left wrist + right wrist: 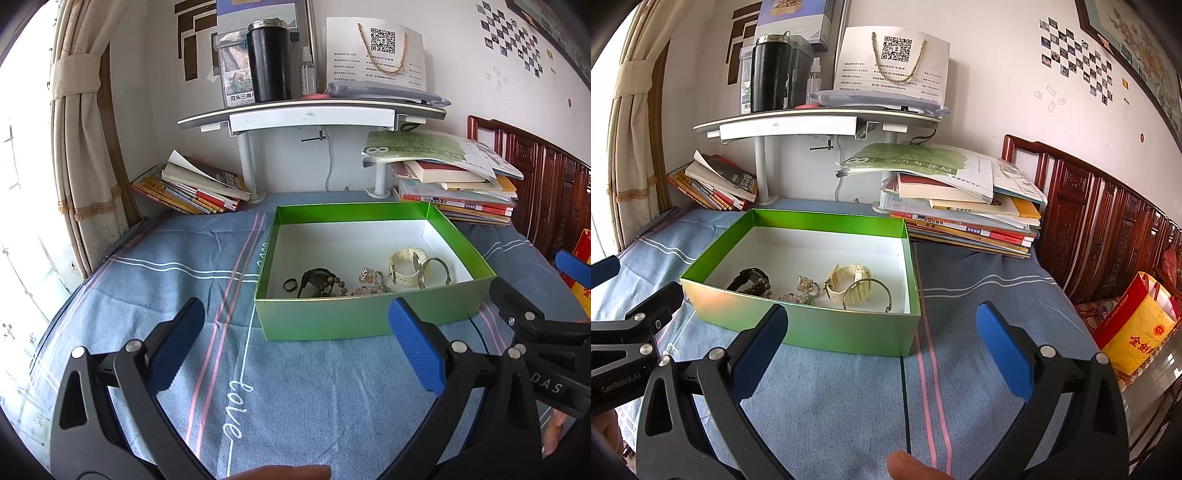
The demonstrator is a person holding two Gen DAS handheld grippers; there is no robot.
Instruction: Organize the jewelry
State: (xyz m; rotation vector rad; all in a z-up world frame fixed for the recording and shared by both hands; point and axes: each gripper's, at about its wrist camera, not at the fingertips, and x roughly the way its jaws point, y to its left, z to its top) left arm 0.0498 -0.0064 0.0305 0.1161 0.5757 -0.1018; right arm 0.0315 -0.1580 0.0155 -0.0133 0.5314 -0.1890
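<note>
Hovering wide open and empty just in front of the green box [369, 317], the left tool [295, 343] and right tool [882, 347] are waiting; the jewelry [812, 288] is lying inside, along its near wall. Advice: descend vertically, clearing that wall. Only the left wrist view is showing the dark ring [290, 285].

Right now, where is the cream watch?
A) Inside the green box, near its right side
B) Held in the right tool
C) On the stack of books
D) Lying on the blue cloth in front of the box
A: the cream watch lies on the white floor inside the green box, beside a metal bangle; both the left tool and right tool are open and hold nothing.
</note>
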